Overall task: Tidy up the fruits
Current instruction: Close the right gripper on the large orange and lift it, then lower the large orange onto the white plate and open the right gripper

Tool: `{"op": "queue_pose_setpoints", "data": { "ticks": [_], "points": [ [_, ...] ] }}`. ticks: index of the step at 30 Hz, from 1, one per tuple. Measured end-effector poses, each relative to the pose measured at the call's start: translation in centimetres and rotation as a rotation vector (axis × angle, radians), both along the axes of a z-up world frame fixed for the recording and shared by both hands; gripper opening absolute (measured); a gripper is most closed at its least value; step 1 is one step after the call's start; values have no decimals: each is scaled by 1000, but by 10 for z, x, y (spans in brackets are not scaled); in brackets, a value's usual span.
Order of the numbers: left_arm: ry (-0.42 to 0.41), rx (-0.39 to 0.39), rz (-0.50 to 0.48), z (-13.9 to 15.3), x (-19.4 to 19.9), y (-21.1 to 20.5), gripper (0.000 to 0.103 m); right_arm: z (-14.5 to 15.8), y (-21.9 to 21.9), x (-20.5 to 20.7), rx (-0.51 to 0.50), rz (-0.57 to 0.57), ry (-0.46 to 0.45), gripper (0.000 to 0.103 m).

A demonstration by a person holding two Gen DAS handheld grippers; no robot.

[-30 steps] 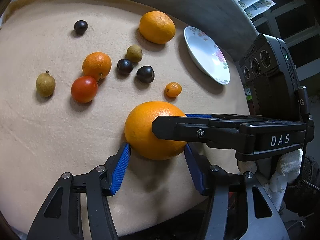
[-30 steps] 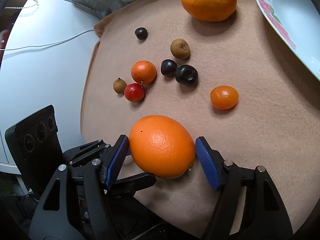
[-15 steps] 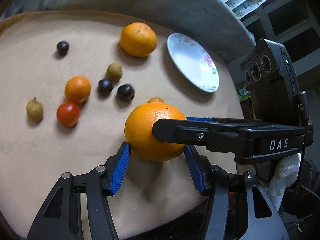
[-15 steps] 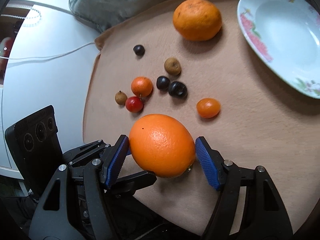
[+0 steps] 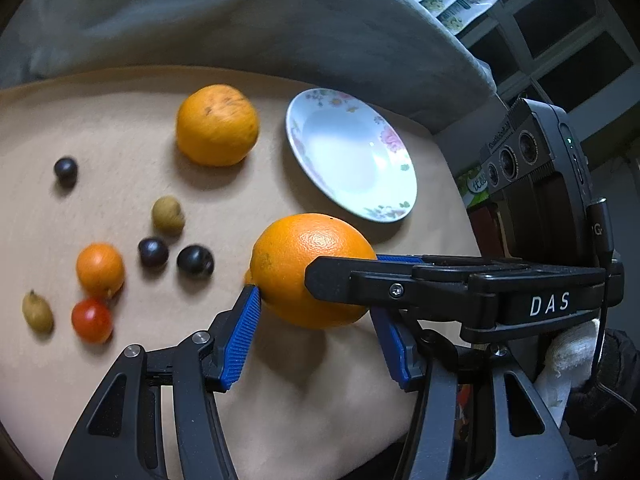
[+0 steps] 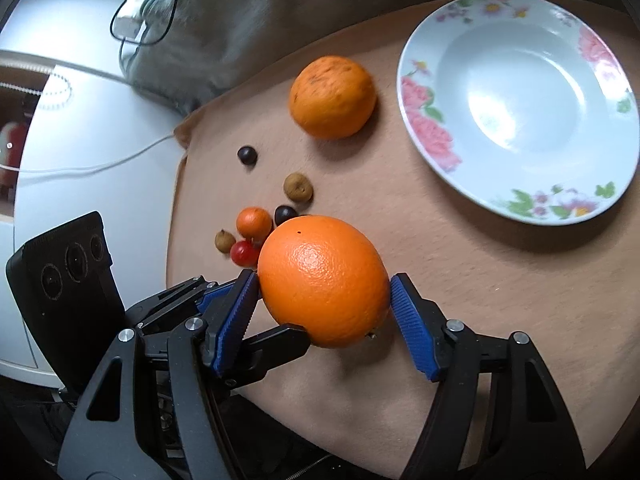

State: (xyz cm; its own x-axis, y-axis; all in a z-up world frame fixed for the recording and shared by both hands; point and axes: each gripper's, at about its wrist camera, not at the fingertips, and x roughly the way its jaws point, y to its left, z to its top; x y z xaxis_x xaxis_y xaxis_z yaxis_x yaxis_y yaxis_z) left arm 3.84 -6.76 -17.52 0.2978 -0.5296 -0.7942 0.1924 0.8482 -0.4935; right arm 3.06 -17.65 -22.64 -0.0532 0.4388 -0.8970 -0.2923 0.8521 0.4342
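Both grippers had hold of the same big orange [image 6: 324, 280], lifted clear of the tan cloth [image 6: 480, 300]. The right gripper [image 6: 322, 312] pinched it between its blue pads; the left gripper [image 5: 316, 328] clamped it crosswise. The flowered plate [image 6: 424, 96] sat beyond with nothing in it. A second orange [image 5: 217, 125] lay just beside the plate, and the small fruits [image 5: 152, 252] were scattered loose.

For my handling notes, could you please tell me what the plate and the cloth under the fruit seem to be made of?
Plate: probably glazed ceramic or porcelain, though melamine is possible; it looks white and glossy, with bright reflections and printed flowers on the rim. Cloth: a soft tan fabric, perhaps fleece or felt, matte and slightly fuzzy, with gentle folds near its edge.
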Motion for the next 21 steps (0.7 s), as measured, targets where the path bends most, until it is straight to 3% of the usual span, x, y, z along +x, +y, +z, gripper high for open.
{"op": "queue_pose_setpoints", "data": {
  "ticks": [21],
  "points": [
    [-35, 2, -92, 6, 45, -43, 56, 15, -51, 44, 12, -120, -16, 71]
  ]
}}
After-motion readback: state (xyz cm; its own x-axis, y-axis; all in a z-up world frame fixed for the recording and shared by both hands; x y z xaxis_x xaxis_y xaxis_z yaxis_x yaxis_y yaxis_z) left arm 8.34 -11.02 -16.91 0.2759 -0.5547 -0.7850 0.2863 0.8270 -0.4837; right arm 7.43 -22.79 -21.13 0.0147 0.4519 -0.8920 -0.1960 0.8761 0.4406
